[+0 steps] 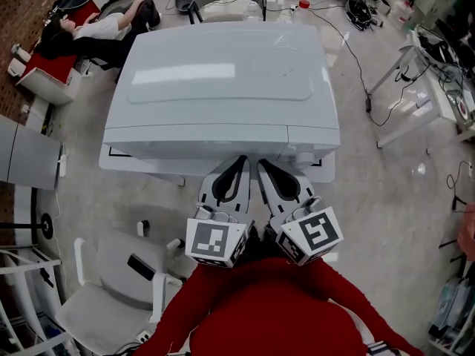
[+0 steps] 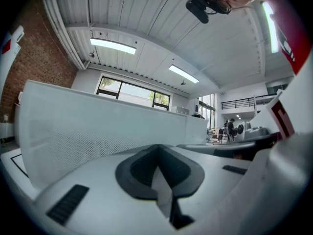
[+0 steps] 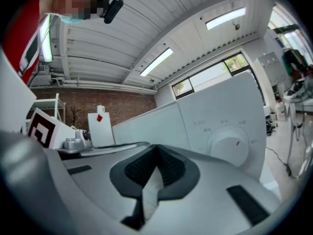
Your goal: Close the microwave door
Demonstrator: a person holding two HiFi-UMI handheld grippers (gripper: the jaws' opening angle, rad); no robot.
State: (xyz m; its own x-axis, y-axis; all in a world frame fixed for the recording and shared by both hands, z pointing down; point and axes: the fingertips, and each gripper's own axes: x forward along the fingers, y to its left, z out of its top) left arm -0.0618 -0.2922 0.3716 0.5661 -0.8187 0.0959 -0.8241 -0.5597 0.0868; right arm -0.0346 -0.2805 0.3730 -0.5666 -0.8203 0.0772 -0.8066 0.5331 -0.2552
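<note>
The white microwave stands on a low white stand, seen from above. Its door with a dotted mesh window lies flush with the front, beside the control panel and round dial. My left gripper points at the door's right part, jaws shut, nothing between them. Just to its right, my right gripper is also shut and empty, near the seam between door and panel. Both tips sit close to the front face; contact cannot be told. The left gripper and right gripper show closed pads.
A person lies on a red mat at the far left. A white chair stands at the near left. A white table and floor cables lie to the right. A red-capped bottle stands behind the microwave.
</note>
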